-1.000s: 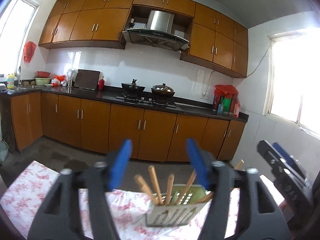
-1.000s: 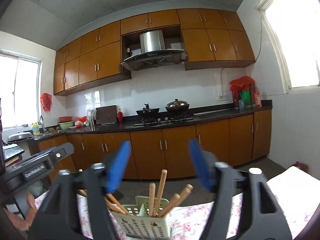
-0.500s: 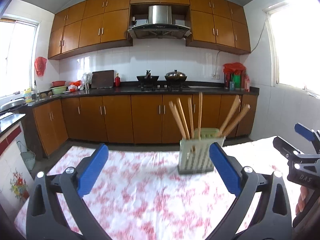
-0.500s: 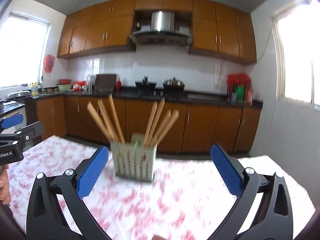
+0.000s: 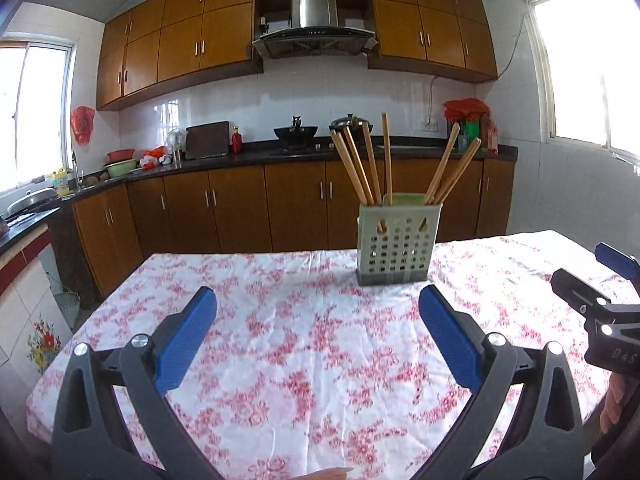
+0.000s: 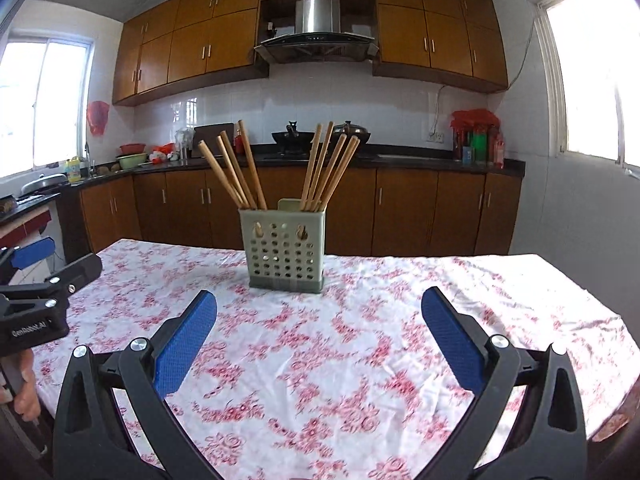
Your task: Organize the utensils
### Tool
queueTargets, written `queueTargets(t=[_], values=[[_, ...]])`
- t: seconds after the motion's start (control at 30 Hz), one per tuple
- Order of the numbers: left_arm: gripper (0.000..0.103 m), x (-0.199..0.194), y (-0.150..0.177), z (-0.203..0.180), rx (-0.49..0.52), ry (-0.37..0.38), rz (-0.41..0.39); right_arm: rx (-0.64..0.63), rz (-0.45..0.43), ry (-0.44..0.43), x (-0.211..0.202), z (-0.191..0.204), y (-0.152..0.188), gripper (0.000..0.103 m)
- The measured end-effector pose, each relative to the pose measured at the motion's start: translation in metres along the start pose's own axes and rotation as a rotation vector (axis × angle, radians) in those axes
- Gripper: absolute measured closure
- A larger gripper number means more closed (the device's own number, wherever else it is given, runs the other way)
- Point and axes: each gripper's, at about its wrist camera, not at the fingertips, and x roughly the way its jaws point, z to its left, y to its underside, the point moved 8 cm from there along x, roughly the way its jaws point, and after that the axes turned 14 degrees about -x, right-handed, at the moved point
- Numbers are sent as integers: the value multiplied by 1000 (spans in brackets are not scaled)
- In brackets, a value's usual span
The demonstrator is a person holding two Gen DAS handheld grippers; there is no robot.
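Chopsticks stand upright in the perforated holder on the flowered tablecloth. Well short of the holder, the left gripper and right gripper hover, jaws just opened wide, empty.

Floral tablecloth on table; wooden cabinets, range hood, wok on stove behind.

— What stands in the way on the table with the red-flowered white cloth?
— Only the pale perforated plastic holder of wooden chopsticks, fanning outward, near the far edge.
— And around it?
— Bare cloth on both sides and in front, between it and both tongs.
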Motion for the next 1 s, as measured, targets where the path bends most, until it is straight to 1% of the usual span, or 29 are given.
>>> queueTargets(t=[0.17,0.33,0.6,1.0], values=[[4,-1,15,0,9,0,23,8,41,31,2,1,9,2],[4,2,23,0,9,-3,46,60,72,30,6,-5,20,2],[4,6,30,2,-4,7,71,52,90,30,5,-1,29,2],[4,10,33,3,-25,8,87,54,106,25,7,0,31,2]])
